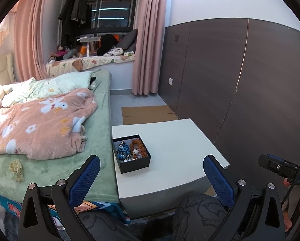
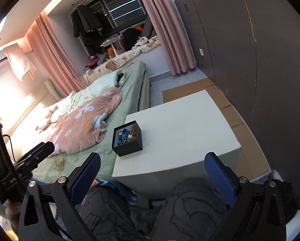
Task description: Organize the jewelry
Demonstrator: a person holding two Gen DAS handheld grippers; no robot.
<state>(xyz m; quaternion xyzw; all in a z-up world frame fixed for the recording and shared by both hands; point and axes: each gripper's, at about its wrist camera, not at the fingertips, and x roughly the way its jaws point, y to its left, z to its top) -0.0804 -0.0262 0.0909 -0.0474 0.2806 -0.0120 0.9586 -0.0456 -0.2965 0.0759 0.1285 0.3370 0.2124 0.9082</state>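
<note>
Closest to you, your knees in dark patterned trousers point(image 1: 200, 214) fill the bottom of both wrist views. Your left gripper point(image 1: 152, 177) hangs above them with its blue-padded fingers point(image 1: 85, 178) spread wide and nothing between them. Your right gripper point(image 2: 153, 175) is the same: jaws wide apart, empty, held over your lap. In the left wrist view the right gripper's black body shows at the far right edge, well clear of the table.

Just beyond your knees stands a low white table point(image 1: 176, 150), pushed up against the side of the bed point(image 1: 55, 168). The black jewelry box point(image 1: 132, 153) sits open on the table's left part, near the edge that meets the bed. Inside it lie a blue beaded piece point(image 1: 122, 148) on the left and an orange-brown beaded strand point(image 1: 138, 145) on the right, with smaller bits tangled between them that are too small to tell apart.

On the green bedspread, left of the box, lies a small pale crumpled item point(image 1: 16, 169). Farther up the bed is a pink flowered blanket point(image 1: 41, 122). Flattened cardboard point(image 1: 148, 114) lies on the floor behind the table, and pink curtains point(image 1: 148, 40) frame the dark window beyond.
</note>
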